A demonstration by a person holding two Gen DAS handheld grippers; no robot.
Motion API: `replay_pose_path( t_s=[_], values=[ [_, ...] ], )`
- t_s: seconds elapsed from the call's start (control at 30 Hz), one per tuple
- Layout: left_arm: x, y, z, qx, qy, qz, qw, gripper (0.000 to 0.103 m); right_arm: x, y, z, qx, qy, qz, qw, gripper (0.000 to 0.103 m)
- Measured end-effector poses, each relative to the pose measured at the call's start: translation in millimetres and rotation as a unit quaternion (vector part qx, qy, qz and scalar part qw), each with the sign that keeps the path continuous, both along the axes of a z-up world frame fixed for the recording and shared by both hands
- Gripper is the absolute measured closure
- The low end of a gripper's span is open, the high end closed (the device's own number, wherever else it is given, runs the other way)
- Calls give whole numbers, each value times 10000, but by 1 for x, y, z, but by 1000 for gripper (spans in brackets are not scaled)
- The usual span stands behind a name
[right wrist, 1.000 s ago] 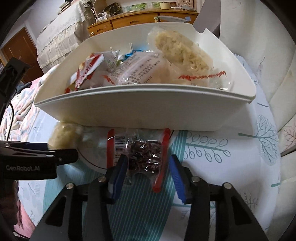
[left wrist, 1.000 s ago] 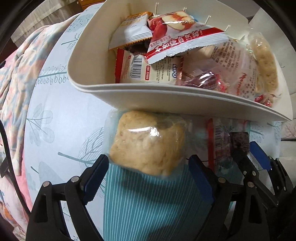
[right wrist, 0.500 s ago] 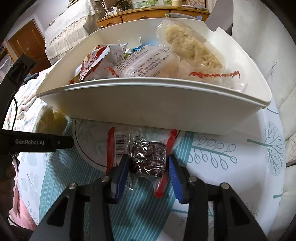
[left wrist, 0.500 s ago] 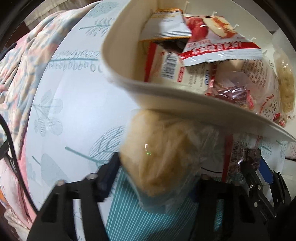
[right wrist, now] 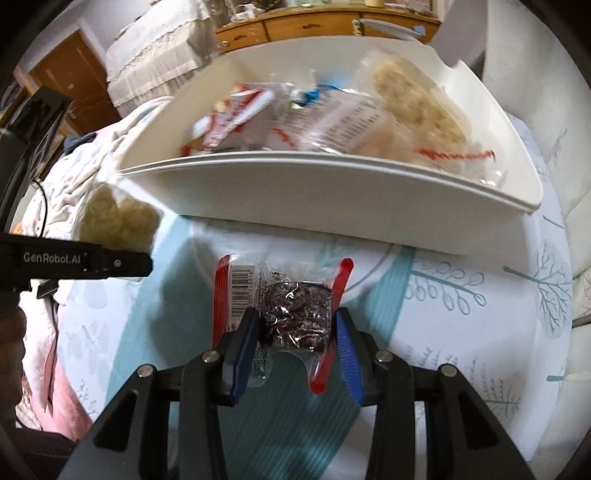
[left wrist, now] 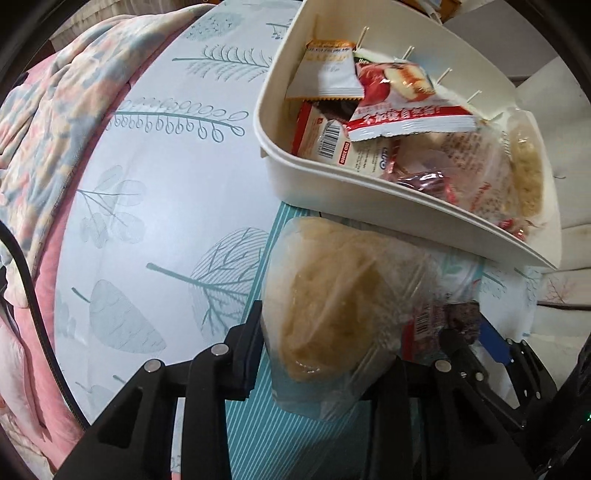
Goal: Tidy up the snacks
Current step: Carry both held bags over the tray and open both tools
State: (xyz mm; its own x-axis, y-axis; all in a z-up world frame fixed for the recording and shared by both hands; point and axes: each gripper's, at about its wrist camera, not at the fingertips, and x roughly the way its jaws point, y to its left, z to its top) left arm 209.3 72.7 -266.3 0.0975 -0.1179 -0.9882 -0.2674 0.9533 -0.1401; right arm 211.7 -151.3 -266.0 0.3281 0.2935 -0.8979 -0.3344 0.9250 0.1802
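A pale round bun in a clear wrapper (left wrist: 332, 306) is pinched in my left gripper (left wrist: 325, 339), which is shut on it just in front of the white snack bin (left wrist: 369, 184). The bin holds several packets, among them a red-and-white packet (left wrist: 399, 110). In the right wrist view my right gripper (right wrist: 295, 321) is shut on a dark snack packet with red edges (right wrist: 291, 306), held a little above the tablecloth before the bin's wall (right wrist: 332, 195). The left gripper (right wrist: 85, 258) with the bun (right wrist: 114, 218) shows at the left there.
A leaf-printed tablecloth (left wrist: 155, 229) covers the table. A pink floral blanket (left wrist: 55, 122) lies off its left edge beside a black cable (left wrist: 33, 306). A wooden dresser (right wrist: 314, 26) stands behind the bin, and white cushions (right wrist: 576, 184) are on the right.
My left gripper has closed on the bun and raised it off the cloth, shifting left of the bin. My right gripper tightened on the dark packet and lifted it slightly.
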Motion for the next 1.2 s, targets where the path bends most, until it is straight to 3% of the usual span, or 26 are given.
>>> replay_pose_path(
  t_s=[0.2, 0.4, 0.77, 1.2],
  values=[
    [-8, 21, 28, -123, -33, -52, 9999, 70, -10, 24, 26, 197, -242, 387, 9988, 61],
    [-11, 14, 68, -155, -76, -74, 9998, 70, -8, 46, 61, 403, -728, 685, 9942, 61],
    [37, 15, 128, -87, -903, -370, 9952, 70, 23, 52, 102, 480, -1284, 510, 9892, 61],
    [82, -12, 126, -308, -1368, -664, 9879, 70, 68, 21, 110, 266, -1803, -302, 9828, 61]
  ],
)
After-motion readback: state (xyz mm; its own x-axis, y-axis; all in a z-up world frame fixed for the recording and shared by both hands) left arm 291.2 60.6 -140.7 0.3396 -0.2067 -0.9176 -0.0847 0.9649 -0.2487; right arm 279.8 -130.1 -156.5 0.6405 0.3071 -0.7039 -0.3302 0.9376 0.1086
